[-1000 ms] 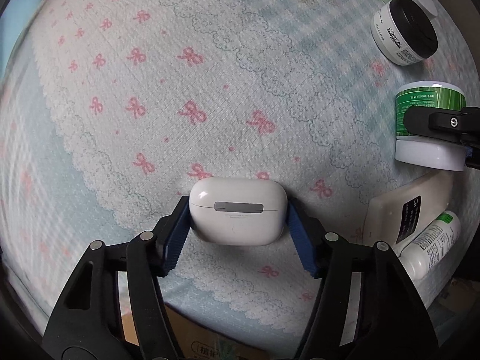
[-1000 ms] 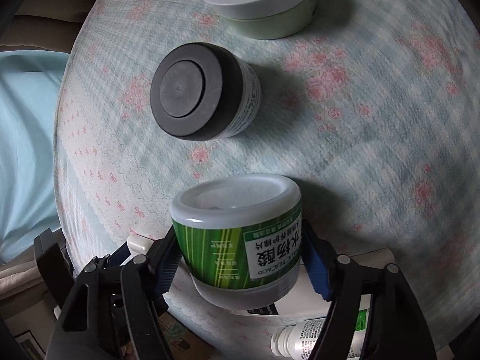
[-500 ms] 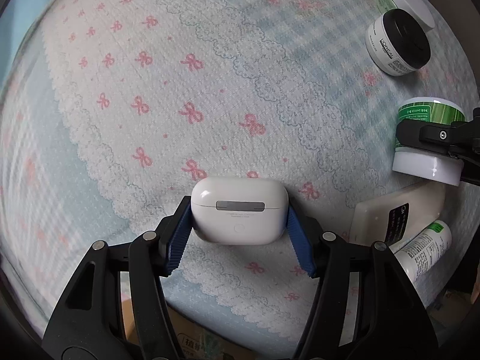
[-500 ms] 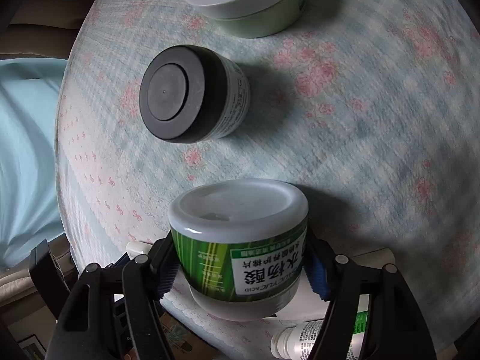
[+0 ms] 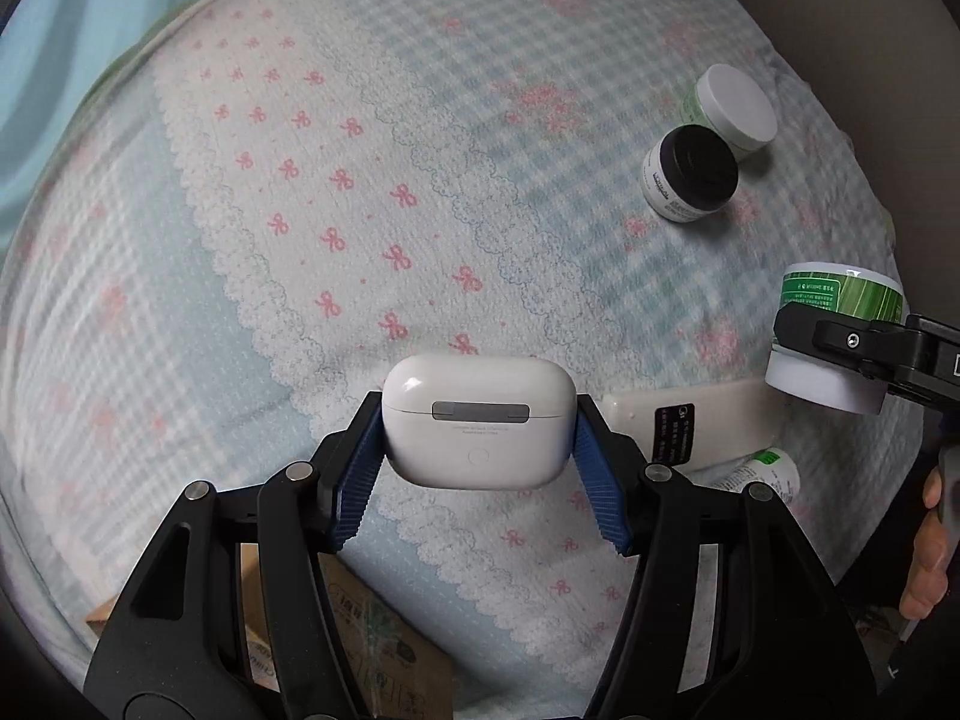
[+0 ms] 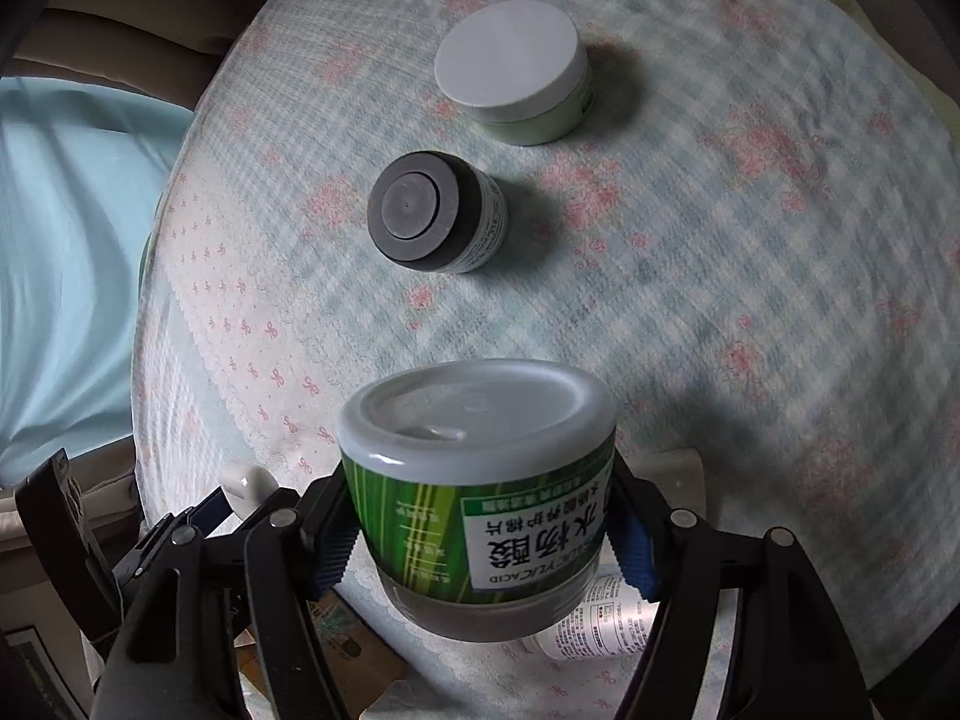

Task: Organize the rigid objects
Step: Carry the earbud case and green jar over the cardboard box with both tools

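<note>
My left gripper (image 5: 480, 438) is shut on a white earbud case (image 5: 477, 420) and holds it above the cloth-covered table. My right gripper (image 6: 486, 534) is shut on a green-striped jar (image 6: 480, 480), upside down, held above the table; jar and gripper also show at the right edge of the left wrist view (image 5: 840, 330). A black-lidded white jar (image 6: 432, 219) and a white-lidded pale green jar (image 6: 516, 69) stand on the cloth beyond it; both also show in the left wrist view, the black-lidded jar (image 5: 690, 180) and the white-lidded jar (image 5: 735, 108).
A flat white tube (image 5: 690, 426) and a small green-capped bottle (image 5: 762, 477) lie near the table's near edge, under the held jar. The patterned cloth (image 5: 360, 210) covers the round table. A cardboard box (image 5: 360, 630) sits below the edge.
Both grippers have risen and pulled back with their objects; the jars on the table look smaller and farther away. Both grips are unchanged.
</note>
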Demonstrator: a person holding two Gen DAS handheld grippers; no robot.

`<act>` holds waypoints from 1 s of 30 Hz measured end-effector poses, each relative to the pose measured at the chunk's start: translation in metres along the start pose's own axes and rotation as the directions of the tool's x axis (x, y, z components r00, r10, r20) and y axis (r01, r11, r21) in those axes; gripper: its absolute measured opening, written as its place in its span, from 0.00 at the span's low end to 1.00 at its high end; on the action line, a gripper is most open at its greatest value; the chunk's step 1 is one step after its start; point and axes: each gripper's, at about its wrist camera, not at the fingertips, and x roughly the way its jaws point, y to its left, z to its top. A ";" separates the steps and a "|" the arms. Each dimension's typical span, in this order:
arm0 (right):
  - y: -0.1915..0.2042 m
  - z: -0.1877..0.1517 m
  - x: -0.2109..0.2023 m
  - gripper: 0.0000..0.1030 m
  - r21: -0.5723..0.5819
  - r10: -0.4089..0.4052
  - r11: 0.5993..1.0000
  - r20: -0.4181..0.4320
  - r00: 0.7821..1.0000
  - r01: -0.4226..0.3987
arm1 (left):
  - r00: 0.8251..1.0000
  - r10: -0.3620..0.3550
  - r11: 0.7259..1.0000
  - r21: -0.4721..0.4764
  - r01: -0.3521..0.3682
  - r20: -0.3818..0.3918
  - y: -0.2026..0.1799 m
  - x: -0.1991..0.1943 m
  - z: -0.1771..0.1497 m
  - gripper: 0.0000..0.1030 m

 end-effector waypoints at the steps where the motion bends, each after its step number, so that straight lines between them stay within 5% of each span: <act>1: 0.004 -0.003 -0.008 0.65 -0.023 -0.008 1.000 0.005 1.000 0.008 | 1.000 -0.001 1.000 -0.003 0.001 0.015 0.001 -0.011 -0.004 0.56; 13: 0.129 -0.084 -0.090 0.65 -0.373 -0.023 0.926 0.110 0.994 0.063 | 0.977 -0.002 0.995 -0.095 0.022 0.212 0.057 -0.168 -0.103 0.56; 30: 0.265 -0.253 -0.066 0.65 -0.639 0.017 0.769 0.045 0.999 0.015 | 0.969 0.111 0.930 -0.366 -0.022 0.222 0.228 -0.216 -0.314 0.56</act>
